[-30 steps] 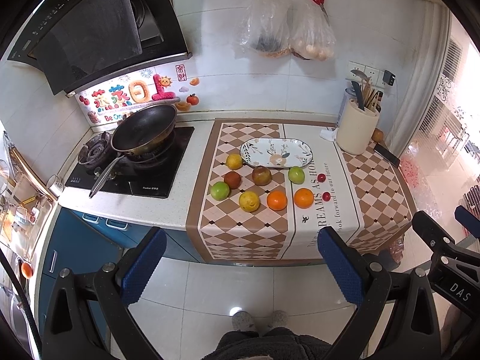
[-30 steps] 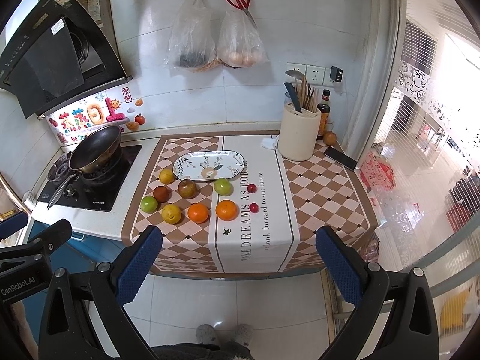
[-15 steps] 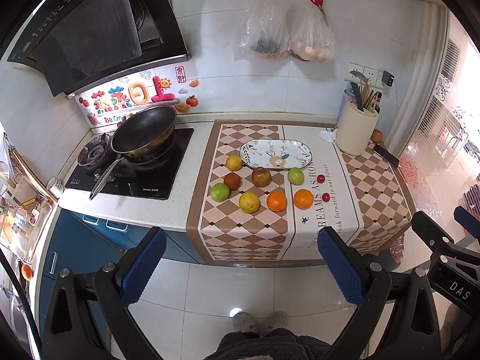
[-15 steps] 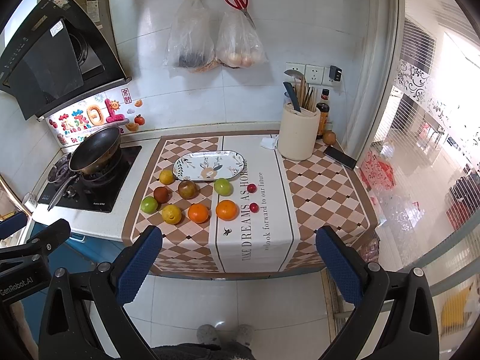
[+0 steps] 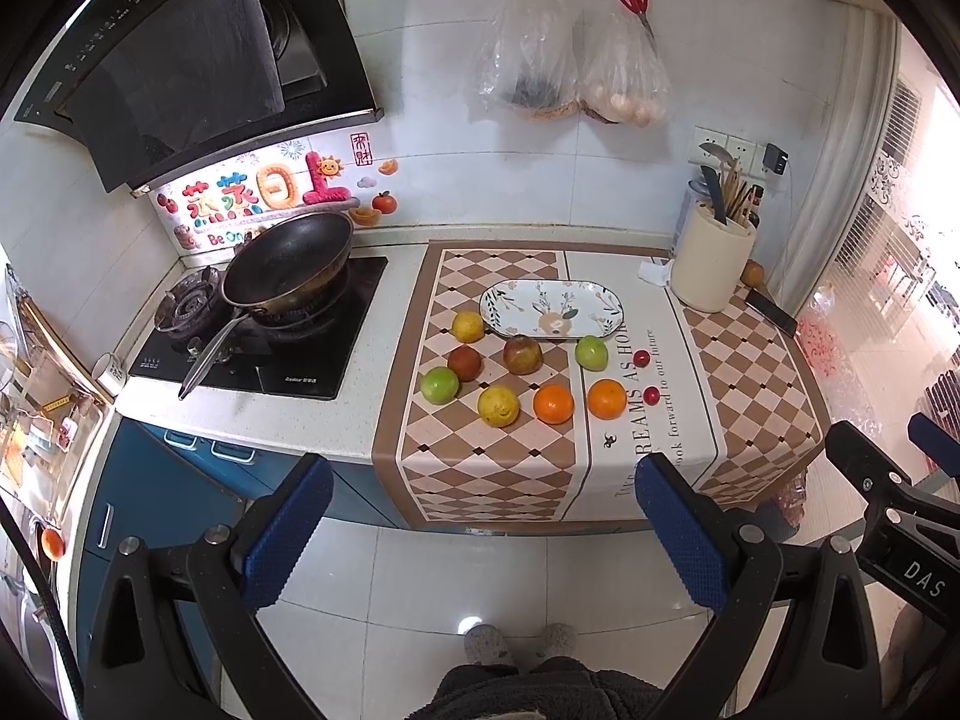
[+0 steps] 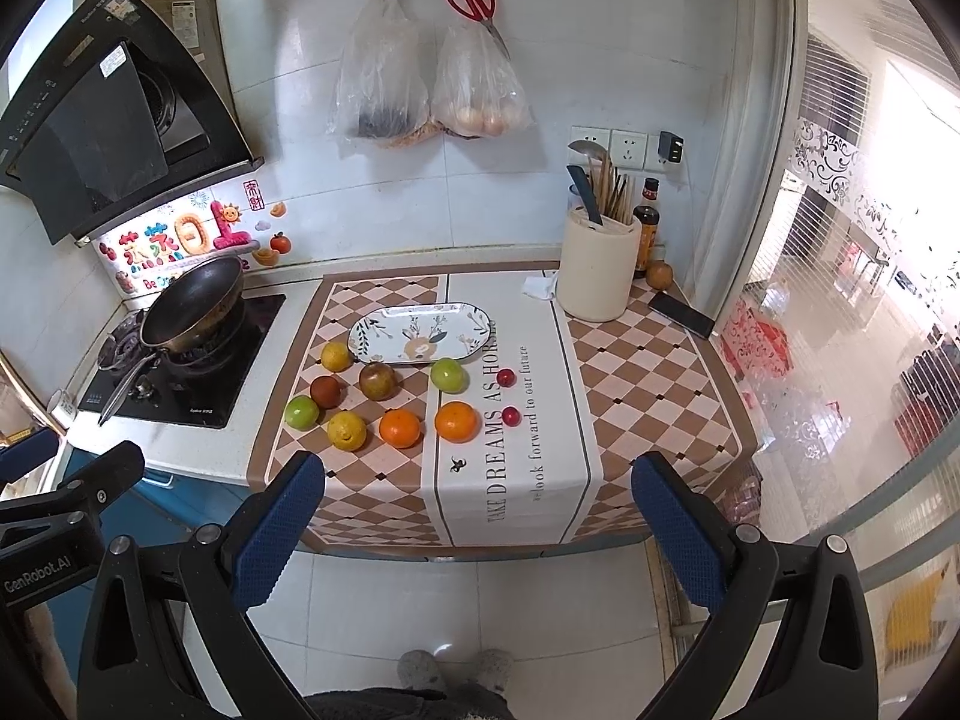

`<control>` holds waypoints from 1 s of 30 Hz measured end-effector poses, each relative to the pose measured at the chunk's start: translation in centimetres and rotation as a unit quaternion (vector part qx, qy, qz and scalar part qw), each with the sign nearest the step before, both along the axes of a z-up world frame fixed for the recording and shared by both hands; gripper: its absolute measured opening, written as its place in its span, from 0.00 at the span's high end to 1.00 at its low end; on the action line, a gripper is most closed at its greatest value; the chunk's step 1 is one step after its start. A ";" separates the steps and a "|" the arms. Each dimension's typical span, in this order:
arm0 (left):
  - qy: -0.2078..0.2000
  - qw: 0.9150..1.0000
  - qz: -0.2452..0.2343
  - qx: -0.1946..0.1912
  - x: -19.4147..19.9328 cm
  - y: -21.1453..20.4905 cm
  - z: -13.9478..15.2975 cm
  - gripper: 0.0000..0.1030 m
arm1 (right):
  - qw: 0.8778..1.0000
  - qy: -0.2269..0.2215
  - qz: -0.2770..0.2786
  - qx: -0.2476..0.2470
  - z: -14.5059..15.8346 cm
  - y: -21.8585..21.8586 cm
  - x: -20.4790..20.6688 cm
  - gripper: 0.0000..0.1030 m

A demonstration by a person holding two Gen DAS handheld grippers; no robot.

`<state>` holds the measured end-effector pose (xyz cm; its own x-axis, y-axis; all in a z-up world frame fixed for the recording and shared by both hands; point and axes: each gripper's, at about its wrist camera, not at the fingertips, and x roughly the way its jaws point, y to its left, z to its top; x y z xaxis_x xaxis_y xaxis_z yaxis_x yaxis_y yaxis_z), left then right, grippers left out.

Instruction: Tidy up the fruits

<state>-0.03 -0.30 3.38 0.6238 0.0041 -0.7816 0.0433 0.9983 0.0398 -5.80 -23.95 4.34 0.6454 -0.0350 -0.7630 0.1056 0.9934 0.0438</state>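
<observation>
Several fruits lie on a checked cloth [image 5: 510, 480] on the counter: two oranges [image 5: 553, 404] [image 5: 606, 398], two yellow fruits [image 5: 498, 405] [image 5: 467, 326], two green ones [image 5: 440, 384] [image 5: 591, 352], two dark red-brown ones [image 5: 522, 354] [image 5: 464, 362] and two small red ones [image 5: 651, 395]. An oval patterned plate [image 5: 552, 317] lies empty behind them. The same group shows in the right wrist view, with the plate [image 6: 420, 333] and an orange [image 6: 457, 421]. My left gripper [image 5: 480, 531] and right gripper [image 6: 474, 531] are open and empty, held well back from the counter above the floor.
A black pan [image 5: 288, 261] sits on the stove at the left. A cream utensil holder [image 5: 711, 267], a phone [image 5: 771, 311] and a bottle [image 6: 647, 225] stand at the back right. Two plastic bags [image 6: 429, 90] and red scissors hang on the wall. My feet show below.
Both views have shifted very slightly closer to the counter. Nothing on the counter has moved.
</observation>
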 end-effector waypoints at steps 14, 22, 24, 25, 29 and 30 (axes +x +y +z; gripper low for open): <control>0.000 1.000 -0.001 -0.007 0.5 -0.4 -0.5 0.00 | 1.000 0.000 -0.001 0.000 -0.1 0.0 -0.1 0.00; -0.019 1.000 0.003 0.001 2.1 0.8 -1.9 0.00 | 0.999 -0.026 -0.024 0.031 -1.5 0.4 0.8 0.00; -0.033 0.999 0.011 0.015 3.1 1.5 -2.8 0.00 | 0.998 -0.034 -0.020 0.041 -2.6 0.6 1.5 0.00; -0.041 0.999 0.013 0.020 3.6 1.8 -3.1 0.00 | 0.998 -0.031 -0.019 0.044 -3.2 0.7 2.1 0.00; -0.040 0.998 0.023 0.033 6.6 3.3 -5.8 0.00 | 0.996 0.008 -0.025 0.084 -6.7 0.8 5.1 0.00; -0.030 0.999 0.028 0.034 7.4 4.0 -6.6 0.00 | 0.994 0.026 -0.026 0.098 -7.9 0.8 6.1 0.00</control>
